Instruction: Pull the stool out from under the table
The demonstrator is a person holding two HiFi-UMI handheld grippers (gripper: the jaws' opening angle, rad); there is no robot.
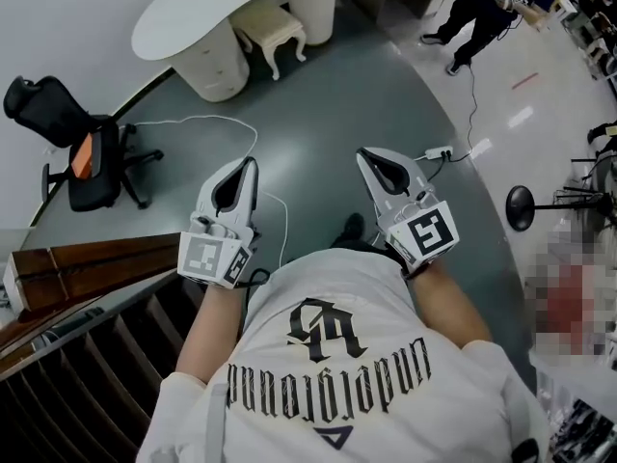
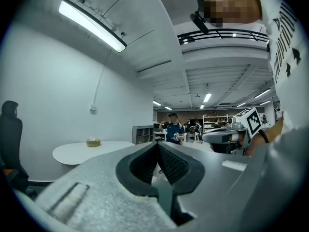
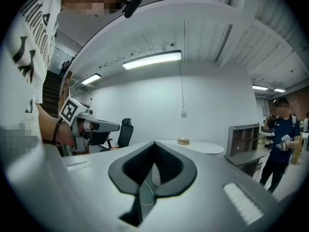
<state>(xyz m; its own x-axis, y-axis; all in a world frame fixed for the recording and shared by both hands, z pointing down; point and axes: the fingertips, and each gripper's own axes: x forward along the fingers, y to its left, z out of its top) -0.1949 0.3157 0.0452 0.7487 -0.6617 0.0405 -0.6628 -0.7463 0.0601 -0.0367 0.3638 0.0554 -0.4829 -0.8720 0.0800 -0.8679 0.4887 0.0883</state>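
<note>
In the head view a cream stool (image 1: 273, 29) with curved legs stands far ahead, half tucked under the white oval table (image 1: 183, 19), between the table's two round pedestals. My left gripper (image 1: 253, 162) and right gripper (image 1: 362, 152) are held in front of my chest, well short of the stool, both pointing towards it. Both are shut with nothing between the jaws. The left gripper view shows its closed tips (image 2: 157, 144) with the table (image 2: 82, 152) beyond. In the right gripper view the shut tips (image 3: 154, 143) point at the same table (image 3: 198, 147). The stool does not show in either gripper view.
A black office chair (image 1: 82, 152) stands at the left. A white cable (image 1: 222, 122) crosses the grey floor to a power strip (image 1: 439, 152). Dark wooden stairs (image 1: 87, 268) lie at the lower left. A person (image 1: 482, 8) stands at the far right, near a round stand base (image 1: 521, 205).
</note>
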